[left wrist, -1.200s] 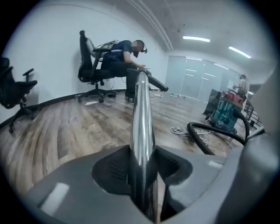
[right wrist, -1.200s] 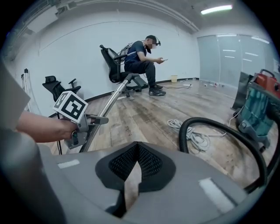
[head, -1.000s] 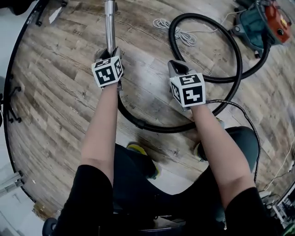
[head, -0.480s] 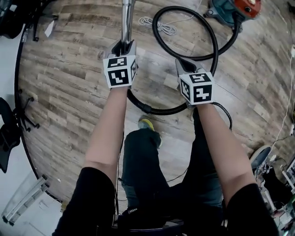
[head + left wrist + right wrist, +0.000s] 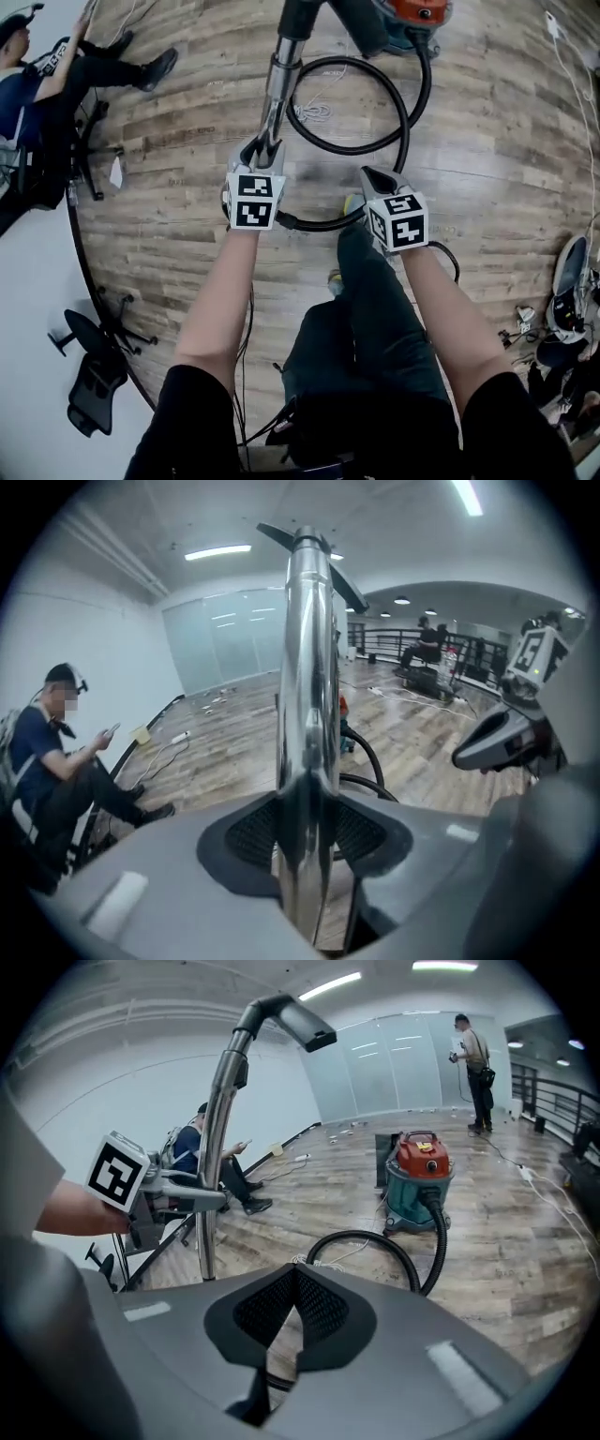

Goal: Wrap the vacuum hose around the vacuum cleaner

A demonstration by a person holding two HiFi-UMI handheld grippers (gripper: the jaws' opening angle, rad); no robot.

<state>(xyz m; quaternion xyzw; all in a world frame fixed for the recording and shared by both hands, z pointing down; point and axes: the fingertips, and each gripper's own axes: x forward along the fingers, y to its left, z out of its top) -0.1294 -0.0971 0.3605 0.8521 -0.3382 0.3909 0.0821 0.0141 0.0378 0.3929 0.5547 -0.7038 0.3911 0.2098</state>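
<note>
The vacuum cleaner (image 5: pixel 412 9), red-topped with a teal drum (image 5: pixel 422 1180), stands on the wooden floor ahead. Its black hose (image 5: pixel 405 103) loops from the drum across the floor and back under my hands (image 5: pixel 375 1239). My left gripper (image 5: pixel 258 155) is shut on the chrome wand (image 5: pixel 277 89), which rises upright between the jaws (image 5: pixel 309 714). The wand's black bent handle end tops it (image 5: pixel 281 1012). My right gripper (image 5: pixel 375 178) hangs beside the wand, above the hose, its jaws closed tip to tip (image 5: pixel 293 1274) on nothing.
A person sits on the floor at the far left (image 5: pixel 37 66); another stands by the glass wall (image 5: pixel 473 1054). A white cord coil (image 5: pixel 314 111) lies inside the hose loop. An office chair (image 5: pixel 94 375) is at lower left, and cables (image 5: pixel 572 56) run along the right.
Both grippers have moved forward towards the vacuum cleaner. The wand stays in the left gripper and now stands more upright. The hose loop lies closer to the cleaner.
</note>
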